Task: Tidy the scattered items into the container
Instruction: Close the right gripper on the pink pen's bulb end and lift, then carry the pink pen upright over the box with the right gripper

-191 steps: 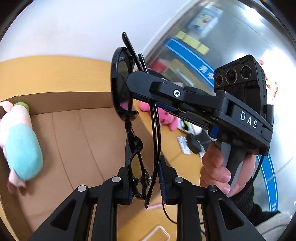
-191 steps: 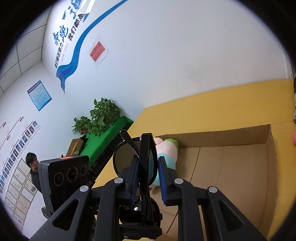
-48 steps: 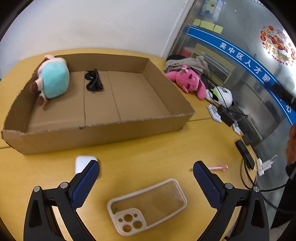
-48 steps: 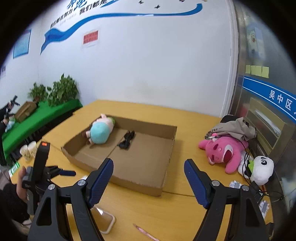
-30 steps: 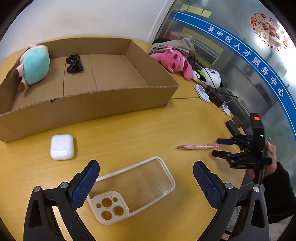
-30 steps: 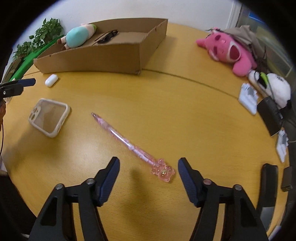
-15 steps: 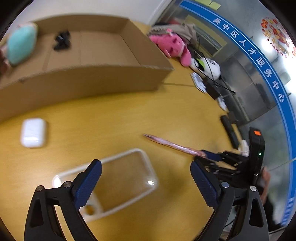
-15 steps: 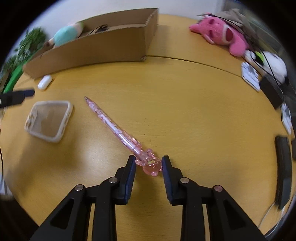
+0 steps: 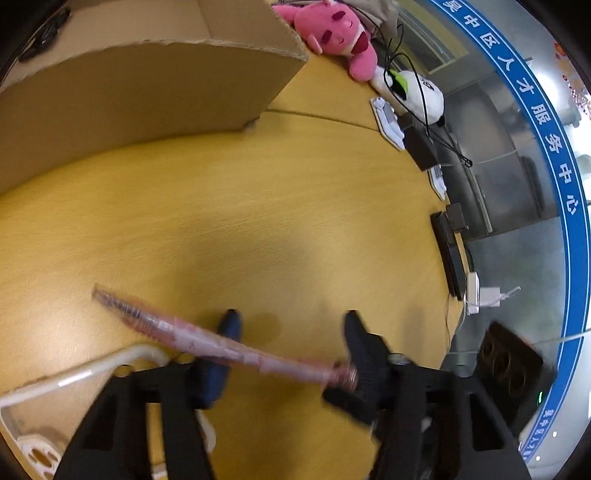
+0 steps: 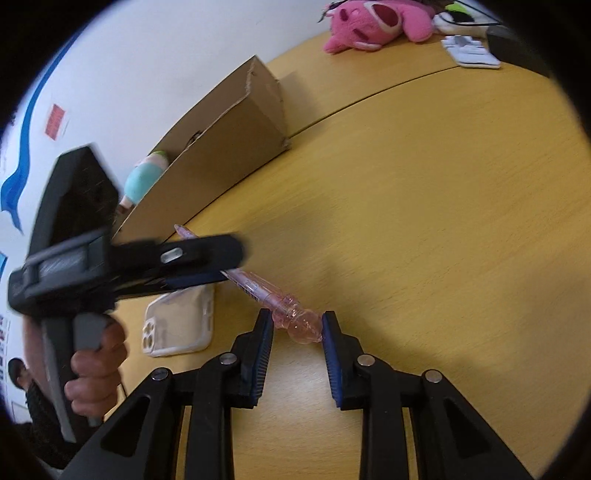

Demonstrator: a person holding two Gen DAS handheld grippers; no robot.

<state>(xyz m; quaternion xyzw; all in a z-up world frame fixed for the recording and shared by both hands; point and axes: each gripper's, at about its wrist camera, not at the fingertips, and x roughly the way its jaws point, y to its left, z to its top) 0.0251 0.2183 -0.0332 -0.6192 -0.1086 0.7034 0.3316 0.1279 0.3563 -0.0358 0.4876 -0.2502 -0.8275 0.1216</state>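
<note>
A pink pen (image 10: 258,291) with a clear charm end is pinched at that end by my right gripper (image 10: 297,328), which is shut on it. The pen seems raised a little off the yellow table. My left gripper (image 9: 290,325) has come in from the left, and its jaws are closing. The pen (image 9: 207,339) crosses in front of its left finger and spans the gap, with no pad pressing on it. The cardboard box (image 9: 147,92) stands beyond and holds sunglasses (image 9: 44,33) and a teal plush (image 10: 142,181). A clear phone case (image 10: 181,325) lies under the left gripper (image 10: 221,266).
A pink plush (image 9: 332,33) and a white plush (image 9: 417,96) lie past the box's right corner. Chargers, cables and dark devices (image 9: 447,251) line the table's right edge. A hand (image 10: 96,369) grips the left gripper's handle. Another person stands far off at the left.
My left gripper has swung right over to the pen and its jaws have narrowed. The right gripper stays shut on the charm end and has rolled. The white earbud case has left the view.
</note>
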